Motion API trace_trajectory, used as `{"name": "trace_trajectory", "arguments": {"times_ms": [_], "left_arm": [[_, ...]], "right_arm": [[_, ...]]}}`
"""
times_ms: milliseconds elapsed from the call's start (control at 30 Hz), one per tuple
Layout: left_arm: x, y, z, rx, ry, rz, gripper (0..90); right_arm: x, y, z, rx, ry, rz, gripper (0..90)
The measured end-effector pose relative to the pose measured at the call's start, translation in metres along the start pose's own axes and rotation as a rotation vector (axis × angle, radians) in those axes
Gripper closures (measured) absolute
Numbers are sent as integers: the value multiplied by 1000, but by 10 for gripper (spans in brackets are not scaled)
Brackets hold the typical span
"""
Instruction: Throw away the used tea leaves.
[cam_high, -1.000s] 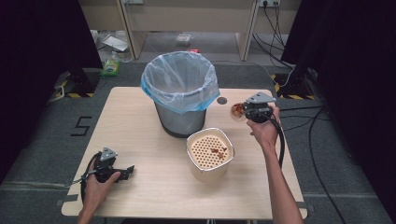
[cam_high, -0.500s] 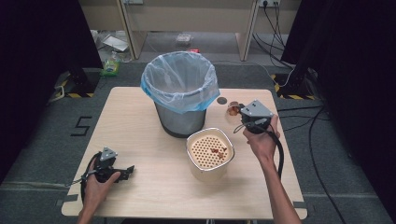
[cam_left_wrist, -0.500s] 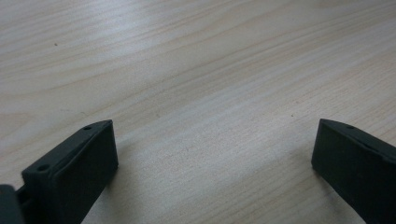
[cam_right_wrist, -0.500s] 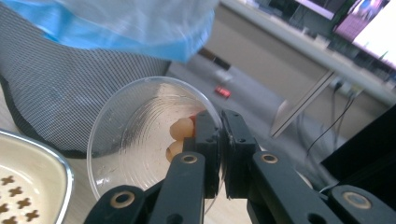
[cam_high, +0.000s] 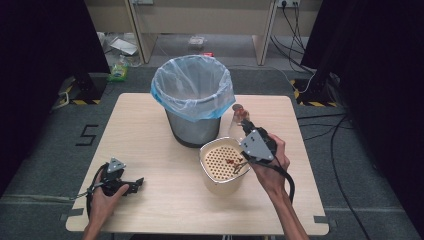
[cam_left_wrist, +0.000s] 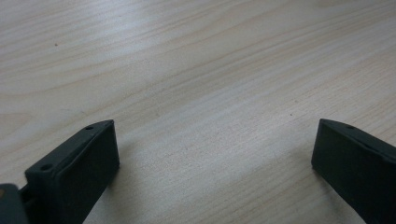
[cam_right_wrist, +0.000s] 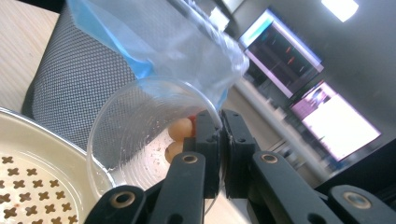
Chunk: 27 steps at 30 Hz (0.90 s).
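Observation:
My right gripper (cam_high: 246, 128) (cam_right_wrist: 220, 135) is shut on the rim of a clear plastic cup (cam_high: 238, 119) (cam_right_wrist: 140, 135). The cup is tilted, its mouth toward a cream container with a perforated strainer insert (cam_high: 220, 162) (cam_right_wrist: 28, 186). A couple of small round orange pieces (cam_right_wrist: 180, 130) sit inside the cup near the jaws. Some reddish bits (cam_high: 231, 161) lie on the strainer. My left gripper (cam_high: 135, 183) (cam_left_wrist: 210, 154) rests open on the table at the front left, with bare wood between its jaws.
A grey mesh bin with a blue bag liner (cam_high: 192, 100) (cam_right_wrist: 79, 88) stands at the table's middle back, just behind the strainer and left of the cup. A small dark disc (cam_high: 237, 107) lies beside the bin. The wooden table (cam_high: 150, 135) is bare between the two grippers.
My right gripper has carried the cup from the back right down toward the strainer and tipped it there. The left gripper has stayed still.

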<state>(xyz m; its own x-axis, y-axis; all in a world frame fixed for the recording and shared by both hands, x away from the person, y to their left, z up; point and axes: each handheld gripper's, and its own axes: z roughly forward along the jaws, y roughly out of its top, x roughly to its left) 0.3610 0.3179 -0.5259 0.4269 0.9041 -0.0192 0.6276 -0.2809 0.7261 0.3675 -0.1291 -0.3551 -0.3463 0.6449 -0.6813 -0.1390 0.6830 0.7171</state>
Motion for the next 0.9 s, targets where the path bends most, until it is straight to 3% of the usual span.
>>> {"name": "trace_trajectory", "arguments": {"times_ms": [33, 67, 100, 200, 233, 300, 433, 467, 600, 633, 667, 700, 833, 900], "left_arm": [[0, 0, 0, 0, 0, 0, 0], [0, 0, 0, 0, 0, 0, 0], [0, 0, 0, 0, 0, 0, 0], [0, 0, 0, 1, -1, 1, 0], [0, 0, 0, 1, -1, 0, 0], [0, 0, 0, 1, 0, 1, 0], [0, 0, 0, 1, 0, 0, 0], [0, 0, 0, 1, 0, 0, 0], [0, 0, 0, 1, 0, 0, 0], [0, 0, 0, 1, 0, 1, 0], [0, 0, 0, 1, 0, 0, 0], [0, 0, 0, 1, -1, 1, 0], [0, 0, -1, 1, 0, 1, 0], [0, 0, -1, 2, 0, 0, 0]], "right_arm": [[4, 1, -2, -10, -16, -33, 869], [13, 1, -3, -27, -45, -107, 869], [13, 1, -3, -27, -45, -107, 869], [27, 0, -6, -46, -72, -175, 870], [34, 0, -8, -66, -96, -227, 870], [39, 0, -6, -56, -105, -291, 870], [43, -3, -5, -66, -117, -301, 871], [44, -1, -7, -91, -144, -344, 872], [46, -1, -6, -90, -152, -367, 872], [51, 1, -9, -112, -179, -425, 873], [51, 1, -9, -112, -179, -425, 873], [55, 1, -9, -124, -195, -457, 873], [60, 1, -9, -128, -208, -502, 874], [61, 0, -9, -133, -214, -493, 874]]}}
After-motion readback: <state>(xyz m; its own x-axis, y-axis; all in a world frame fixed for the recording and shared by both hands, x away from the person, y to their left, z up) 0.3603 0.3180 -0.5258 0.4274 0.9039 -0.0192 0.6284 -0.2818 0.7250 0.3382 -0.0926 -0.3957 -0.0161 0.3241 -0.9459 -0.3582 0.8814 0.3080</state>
